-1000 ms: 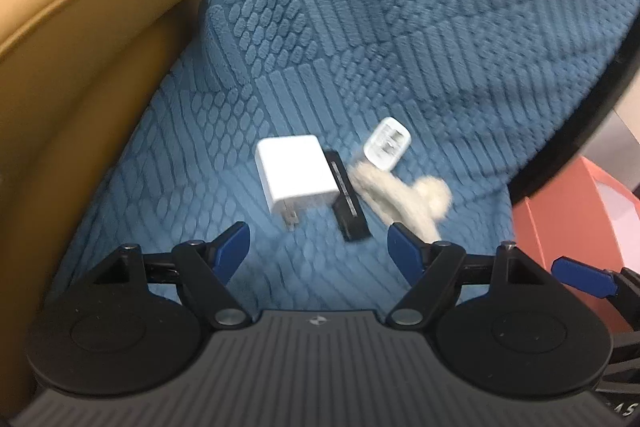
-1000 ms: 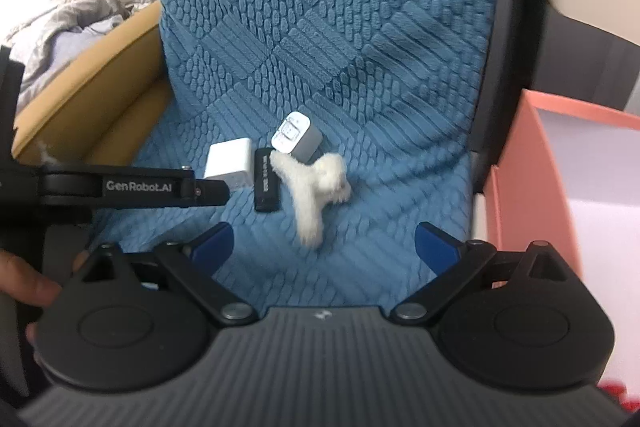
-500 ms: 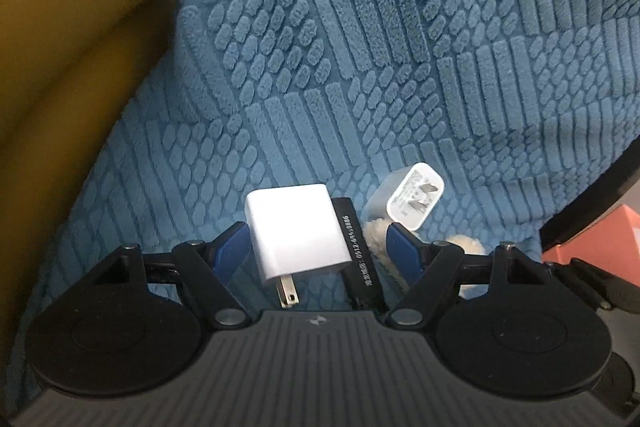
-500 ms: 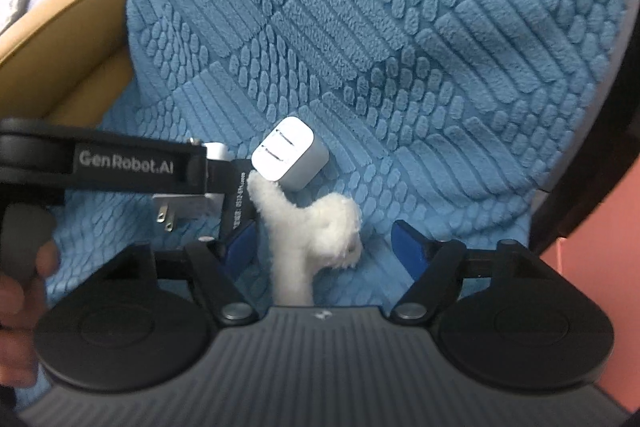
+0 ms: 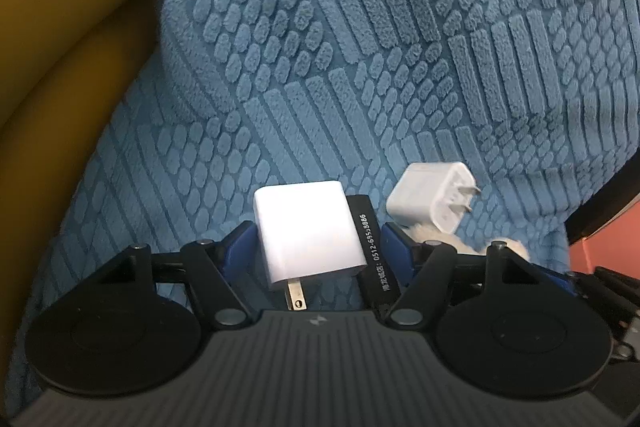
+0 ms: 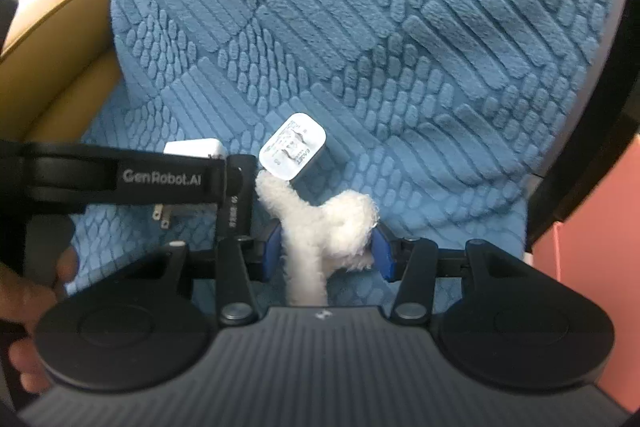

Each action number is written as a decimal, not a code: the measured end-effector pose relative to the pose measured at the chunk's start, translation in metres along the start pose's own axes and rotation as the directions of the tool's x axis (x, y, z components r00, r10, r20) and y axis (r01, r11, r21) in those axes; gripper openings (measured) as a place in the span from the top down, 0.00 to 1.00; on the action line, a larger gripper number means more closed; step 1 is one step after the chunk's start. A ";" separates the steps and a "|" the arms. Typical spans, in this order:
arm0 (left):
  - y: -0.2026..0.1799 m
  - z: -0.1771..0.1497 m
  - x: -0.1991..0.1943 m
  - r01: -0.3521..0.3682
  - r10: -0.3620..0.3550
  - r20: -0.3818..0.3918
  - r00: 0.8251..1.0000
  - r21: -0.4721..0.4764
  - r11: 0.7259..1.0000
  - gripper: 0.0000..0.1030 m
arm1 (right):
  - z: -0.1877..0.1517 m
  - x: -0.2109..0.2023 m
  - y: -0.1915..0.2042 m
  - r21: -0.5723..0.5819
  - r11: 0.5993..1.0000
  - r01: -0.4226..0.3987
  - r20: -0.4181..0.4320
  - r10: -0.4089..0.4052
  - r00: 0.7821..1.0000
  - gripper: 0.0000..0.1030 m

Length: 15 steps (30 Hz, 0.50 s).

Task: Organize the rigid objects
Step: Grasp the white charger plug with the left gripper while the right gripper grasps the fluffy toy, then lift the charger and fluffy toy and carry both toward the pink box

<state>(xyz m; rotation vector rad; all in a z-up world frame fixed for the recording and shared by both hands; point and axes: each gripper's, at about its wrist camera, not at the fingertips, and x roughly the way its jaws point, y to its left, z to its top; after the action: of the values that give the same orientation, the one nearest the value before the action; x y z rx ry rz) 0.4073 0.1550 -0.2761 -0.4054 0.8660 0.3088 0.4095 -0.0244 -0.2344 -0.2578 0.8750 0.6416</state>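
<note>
Blue quilted fabric [image 5: 360,75] covers the seat of a mustard-yellow chair [image 5: 60,75], and everything to be sorted lies low on it.

Left gripper [image 5: 316,243]: its blue pads bracket two things at once, the large white charger [image 5: 308,231] and the black bar with white printing [image 5: 370,247] lying against the charger's right side. Whether the pads press on them cannot be told, as both contact lines are hidden by the linkage. The charger's prongs point back toward the gripper body, and the bar's near end is cut off behind the right finger.

Right gripper [image 6: 326,247]: its jaws stand on either side of the fluffy white piece [image 6: 324,223], the right pad touching the fleece, the left pad just beside its stem. A firm pinch cannot be confirmed. The stem's lower end disappears behind the gripper body.

Beyond the fluffy piece, touching its far tip, the small white charger [image 6: 294,157] rests tilted, label and folded prongs facing up. The left gripper's arm crosses left of it and hides most of the large charger. A coral-coloured box [image 6: 592,287] shows at the right edge, mostly out of frame.
</note>
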 end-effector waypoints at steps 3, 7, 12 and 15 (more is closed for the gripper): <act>-0.005 -0.002 0.000 -0.035 0.035 0.009 0.999 0.038 0.999 0.37 | -0.006 -0.004 -0.003 0.016 1.000 0.005 -0.010 -0.005 1.000 0.52; -0.005 -0.001 -0.004 -0.033 0.033 0.010 0.999 0.036 0.999 0.39 | -0.009 -0.012 -0.001 0.024 1.000 0.010 -0.004 -0.010 1.000 0.52; 0.003 -0.002 -0.009 -0.007 0.007 0.000 1.000 -0.003 1.000 0.40 | -0.011 -0.020 0.000 0.048 0.999 0.009 -0.007 -0.009 1.000 0.52; 0.004 -0.004 -0.018 0.014 -0.014 -0.002 1.000 -0.010 1.000 0.40 | -0.015 -0.027 -0.002 0.079 0.997 0.011 -0.017 -0.010 1.000 0.52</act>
<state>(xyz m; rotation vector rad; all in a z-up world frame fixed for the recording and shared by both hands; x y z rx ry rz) 0.3916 0.1552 -0.2651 -0.4208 0.8639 0.2994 0.3888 -0.0439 -0.2229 -0.1969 0.9126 0.5948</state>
